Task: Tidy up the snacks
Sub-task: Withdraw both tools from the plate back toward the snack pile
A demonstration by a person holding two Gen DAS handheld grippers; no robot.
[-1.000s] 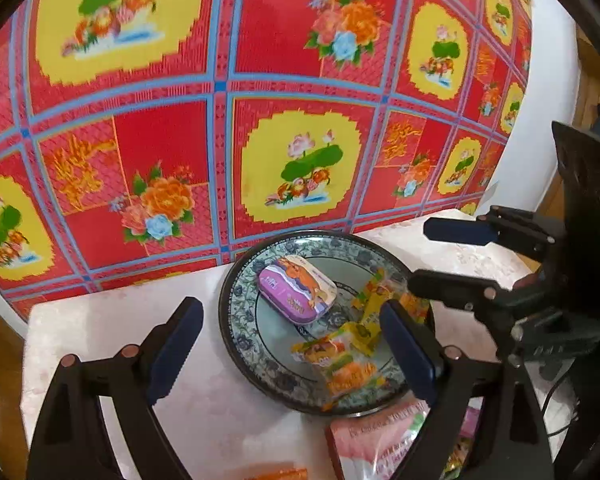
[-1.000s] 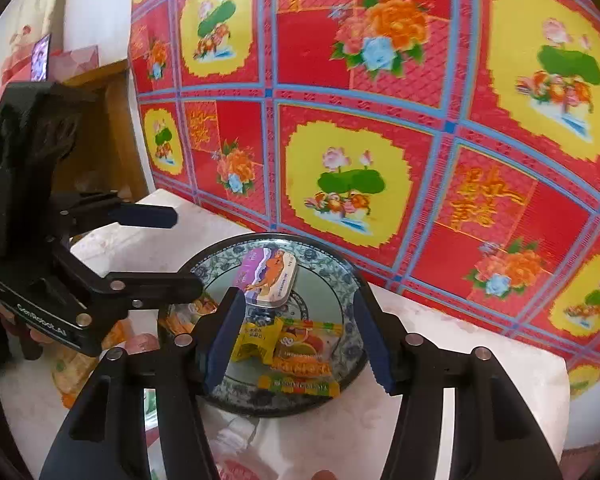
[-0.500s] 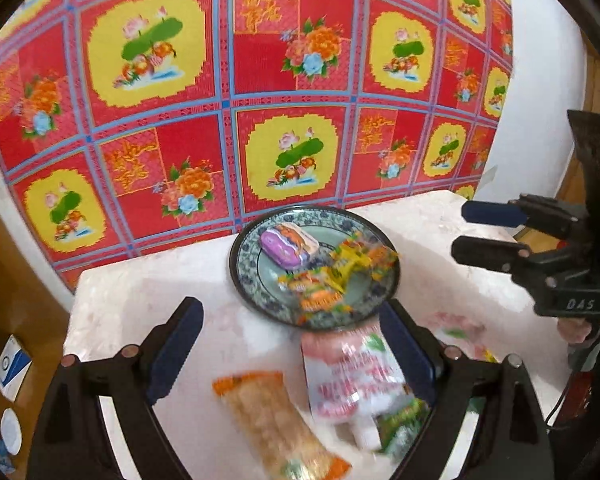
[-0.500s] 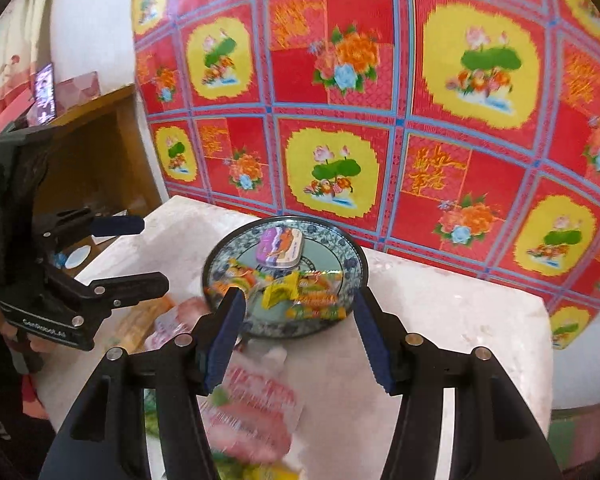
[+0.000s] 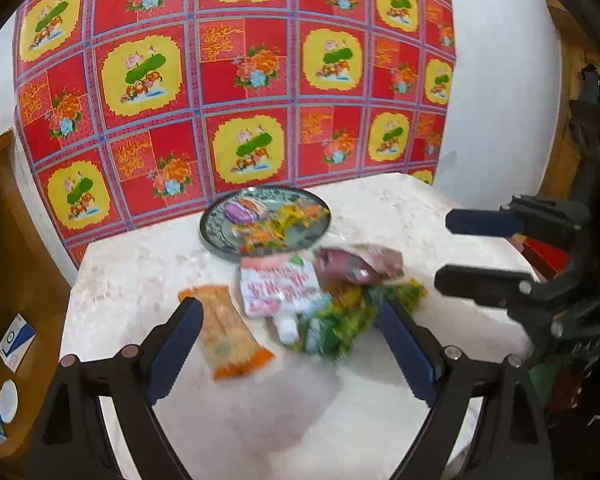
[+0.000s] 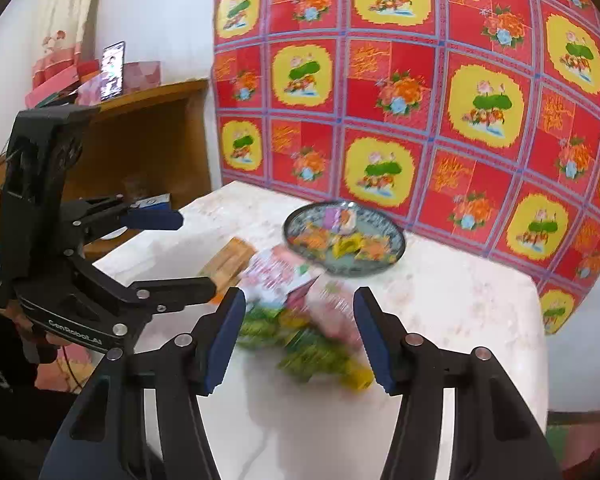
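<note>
A blue-patterned plate (image 5: 216, 240) (image 6: 392, 236) stands at the back of the white table, holding a purple tin (image 5: 240, 211) and several small orange and yellow packets. In front of it lie an orange packet (image 5: 228, 330) (image 6: 230, 260), a pink-and-white pouch (image 5: 278, 288) (image 6: 276, 272), a pink bag (image 5: 360, 264) (image 6: 332, 312) and green packets (image 5: 352, 320) (image 6: 312, 352). My left gripper (image 5: 292, 352) is open and empty above the near packets. My right gripper (image 6: 300, 336) is open and empty over the pink and green packets.
A red and yellow floral cloth (image 5: 240, 80) hangs behind the table (image 5: 292, 420). A wooden cabinet (image 6: 148, 144) stands left of it with boxes and a phone on top. The table's edges fall away left, right and front.
Both grippers have pulled back and up from the plate. The loose packets in front of the plate have come into view. Both grippers stay open.
</note>
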